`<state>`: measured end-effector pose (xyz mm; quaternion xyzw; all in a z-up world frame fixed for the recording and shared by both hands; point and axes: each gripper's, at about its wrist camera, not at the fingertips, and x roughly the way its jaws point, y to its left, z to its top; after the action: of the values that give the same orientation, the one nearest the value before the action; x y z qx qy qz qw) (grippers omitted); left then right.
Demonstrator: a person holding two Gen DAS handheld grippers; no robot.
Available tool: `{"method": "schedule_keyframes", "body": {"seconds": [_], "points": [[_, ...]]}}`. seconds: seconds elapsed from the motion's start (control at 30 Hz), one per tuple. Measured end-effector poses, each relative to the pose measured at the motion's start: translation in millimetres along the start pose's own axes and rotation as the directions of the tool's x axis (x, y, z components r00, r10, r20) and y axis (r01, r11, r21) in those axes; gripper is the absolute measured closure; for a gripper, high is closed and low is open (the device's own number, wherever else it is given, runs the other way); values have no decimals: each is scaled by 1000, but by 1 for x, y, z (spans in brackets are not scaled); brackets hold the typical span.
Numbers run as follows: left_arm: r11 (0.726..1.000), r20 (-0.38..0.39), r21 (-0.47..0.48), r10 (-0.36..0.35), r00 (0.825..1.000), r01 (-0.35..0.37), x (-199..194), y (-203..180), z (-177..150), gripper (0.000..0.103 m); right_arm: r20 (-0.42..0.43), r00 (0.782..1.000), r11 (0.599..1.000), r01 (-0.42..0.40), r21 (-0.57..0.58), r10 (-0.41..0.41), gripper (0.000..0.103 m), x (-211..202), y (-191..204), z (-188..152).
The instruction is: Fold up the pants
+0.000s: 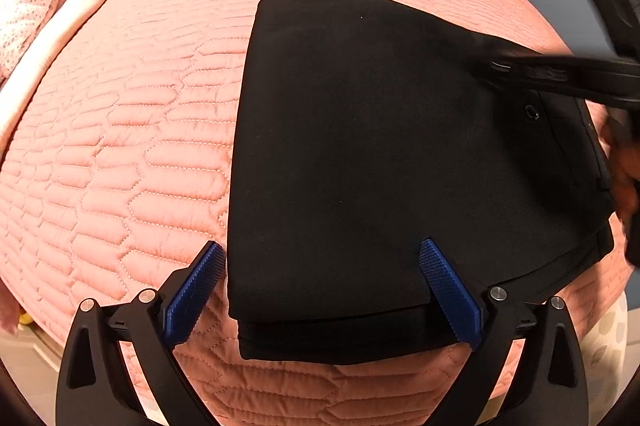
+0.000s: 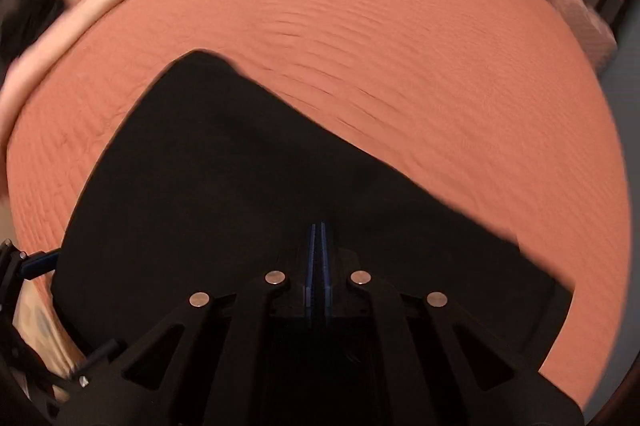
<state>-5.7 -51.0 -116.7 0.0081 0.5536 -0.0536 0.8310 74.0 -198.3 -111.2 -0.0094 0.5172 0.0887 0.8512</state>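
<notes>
Left claw (image 1: 320, 290) gapes empty, right claw (image 2: 319, 258) pinched shut on nothing: pants (image 1: 380, 165) lie stacked on the bed (image 1: 140, 145), folding apparently nearly finished.

The left claw (image 1: 320, 258), a black two-finger frame with ribbed blue pads (image 1: 450, 290), points steeply downward with its jaws spread as wide as they go, nothing pressed between the 2 pads. In the left wrist view, the right claw (image 1: 500, 65) reaches in from the right edge as a dark, motion-blurred bar, with part of the person's hand (image 1: 624, 181) blurred at the frame's right edge behind it. Seen from its own wrist camera, the right claw (image 2: 319, 228) angles steeply down, its 2 blue pads (image 2: 311, 258) pressed flat together, with no gap showing and nothing caught between them.
</notes>
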Motion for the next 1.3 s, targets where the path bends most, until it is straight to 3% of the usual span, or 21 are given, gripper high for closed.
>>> {"method": "schedule_keyframes", "body": {"seconds": [0.03,0.1,0.17,0.2,0.27,0.4,0.47,0.5,0.53,0.6,0.67,0.73,0.8,0.87,1.0,1.07,1.17,1.3], "points": [[1000,-1,3,7,1000,-7,0,-1,1,5,22,1000,999,-2,43,1,97,-15,-9,-9],[1000,-4,8,24,1000,-24,-1,-4,2,5,51,999,1000,13,-23,-12,97,-41,-5,-39],[999,-6,12,45,999,-45,0,-8,5,5,-11,996,993,87,-85,-88,95,-35,-4,-65],[998,-5,18,54,999,-53,0,-11,7,5,2,997,993,82,-88,-83,91,-35,-11,-80],[997,-1,27,68,998,-68,0,-15,8,5,27,999,1000,30,1,-30,91,-52,-29,-94],[994,-4,39,101,995,-101,0,-22,6,6,44,997,988,55,142,-62,86,-87,-56,-110],[993,6,41,106,994,-107,-8,-27,9,7,50,997,981,42,191,-52,58,-97,-72,-117],[994,26,42,99,995,-100,-16,-28,10,7,61,997,977,35,211,-49,25,-100,-79,-118],[995,54,39,93,994,-95,-22,-20,11,7,88,995,974,24,226,-44,7,-108,-86,-124],[999,77,-2,48,996,-48,-29,-4,21,6,113,994,972,-26,236,-1,6,-104,-106,-120],[993,43,-94,-67,997,71,-17,24,33,6,111,992,959,-90,270,62,6,-92,-123,-115],[965,-12,-198,-181,983,175,-2,46,44,6,106,986,941,-157,301,131,6,-81,-137,-109],[937,-50,-265,-248,967,227,15,60,47,9,92,976,916,-218,337,198,6,-62,-145,-109],[945,-23,-224,-249,968,237,18,57,49,8,89,956,884,-292,364,280,6,-50,-145,-108],[972,-49,-60,-230,972,227,25,34,59,8,108,905,834,-421,357,411,10,-30,-130,-104],[955,-31,-2,-297,954,297,19,18,63,8,97,903,843,-426,329,418,11,-27,-117,-101],[970,-73,52,-234,970,238,29,-4,69,8,79,919,870,-392,300,386,10,-21,-108,-96],[956,-60,-24,-294,954,293,43,3,79,8,152,873,778,-482,402,463,10,-18,-124,-92]]}}
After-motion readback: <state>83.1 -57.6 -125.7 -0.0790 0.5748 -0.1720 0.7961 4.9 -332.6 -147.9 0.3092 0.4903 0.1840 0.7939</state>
